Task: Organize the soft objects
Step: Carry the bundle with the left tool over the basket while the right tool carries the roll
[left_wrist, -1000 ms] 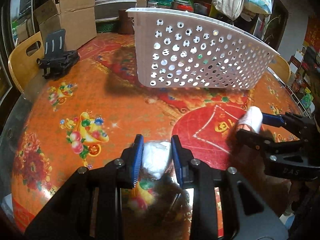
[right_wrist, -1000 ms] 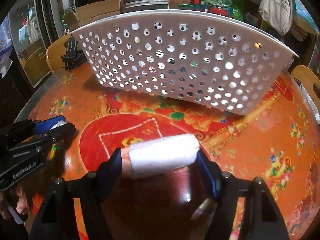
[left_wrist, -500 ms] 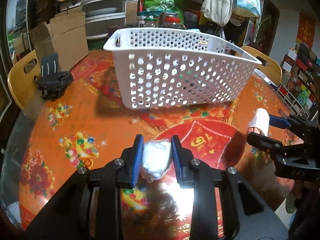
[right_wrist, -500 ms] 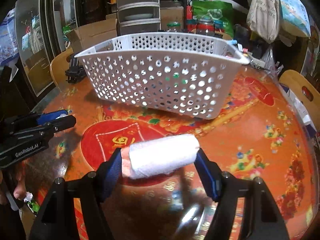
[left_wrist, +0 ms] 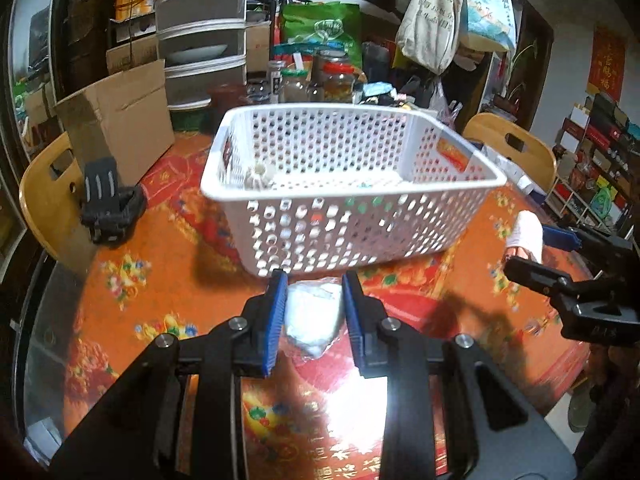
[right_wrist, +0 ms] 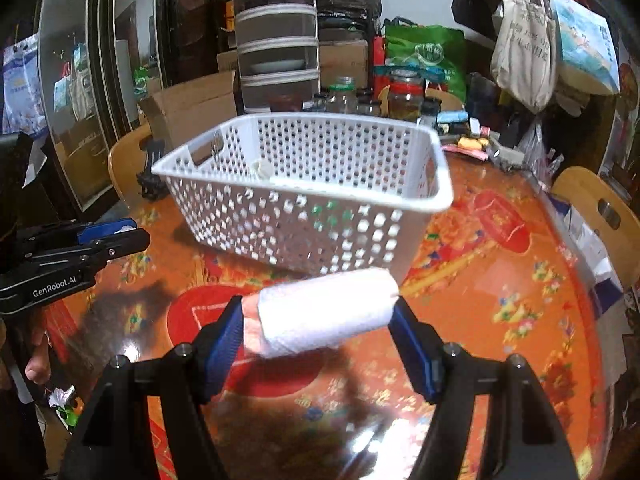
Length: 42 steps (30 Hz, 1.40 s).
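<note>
My left gripper (left_wrist: 314,280) is shut on a white wad in clear plastic wrap (left_wrist: 312,316) and holds it above the table, just in front of the white perforated basket (left_wrist: 348,216). My right gripper (right_wrist: 320,300) is shut on a white rolled cloth (right_wrist: 326,314) with a pink end, held crosswise above the table before the basket (right_wrist: 316,216). The right gripper also shows in the left wrist view (left_wrist: 528,244), and the left gripper in the right wrist view (right_wrist: 132,232). A few small items lie inside the basket.
The round table (left_wrist: 152,280) has an orange and red floral cover. A black stand (left_wrist: 108,208) and a cardboard box (left_wrist: 120,120) sit at the back left. Jars and bags (left_wrist: 320,80) crowd the far side. Wooden chairs (left_wrist: 44,196) ring the table.
Both grippers have risen with their loads: the basket now shows from above, its inside visible. Both grips are unchanged.
</note>
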Each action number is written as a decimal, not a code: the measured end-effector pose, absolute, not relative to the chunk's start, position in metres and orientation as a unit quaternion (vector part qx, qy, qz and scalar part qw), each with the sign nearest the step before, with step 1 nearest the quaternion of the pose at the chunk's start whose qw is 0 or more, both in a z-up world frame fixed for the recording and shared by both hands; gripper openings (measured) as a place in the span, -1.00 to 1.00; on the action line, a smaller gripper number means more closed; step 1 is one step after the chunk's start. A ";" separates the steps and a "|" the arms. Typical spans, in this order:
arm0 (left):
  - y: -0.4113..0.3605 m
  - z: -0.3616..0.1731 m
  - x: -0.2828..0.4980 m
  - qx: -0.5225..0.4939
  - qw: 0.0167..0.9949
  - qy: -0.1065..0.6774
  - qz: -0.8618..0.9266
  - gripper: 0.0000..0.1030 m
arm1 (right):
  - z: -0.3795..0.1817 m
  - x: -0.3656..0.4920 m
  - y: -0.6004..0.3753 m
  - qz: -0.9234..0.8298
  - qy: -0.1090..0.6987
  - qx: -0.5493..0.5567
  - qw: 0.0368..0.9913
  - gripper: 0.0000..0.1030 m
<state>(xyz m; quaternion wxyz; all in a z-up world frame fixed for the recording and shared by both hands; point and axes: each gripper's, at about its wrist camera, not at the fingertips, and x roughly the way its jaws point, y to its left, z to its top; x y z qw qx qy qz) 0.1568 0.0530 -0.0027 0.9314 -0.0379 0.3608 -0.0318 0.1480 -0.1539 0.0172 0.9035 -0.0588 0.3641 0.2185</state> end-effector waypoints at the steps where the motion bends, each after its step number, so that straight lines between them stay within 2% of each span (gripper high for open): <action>1: 0.052 0.003 0.158 -0.037 0.932 0.358 -0.033 -0.49 | 0.024 0.150 -0.155 0.218 0.359 -0.060 0.905 0.38; 8: 0.048 0.049 0.180 -0.028 0.938 0.343 -0.040 -0.49 | 0.063 0.177 -0.154 0.221 0.346 -0.067 0.909 0.38; 18: 0.050 0.077 0.251 -0.036 0.933 0.356 -0.029 -0.49 | 0.073 0.232 -0.142 0.214 0.353 -0.069 0.908 0.38; 30: 0.053 0.048 0.333 -0.040 0.915 0.401 -0.014 -0.49 | 0.044 0.291 -0.129 0.191 0.381 -0.072 0.902 0.38; 42: 0.055 0.010 0.382 -0.036 0.895 0.445 0.001 -0.49 | 0.024 0.329 -0.108 0.171 0.401 -0.099 0.895 0.38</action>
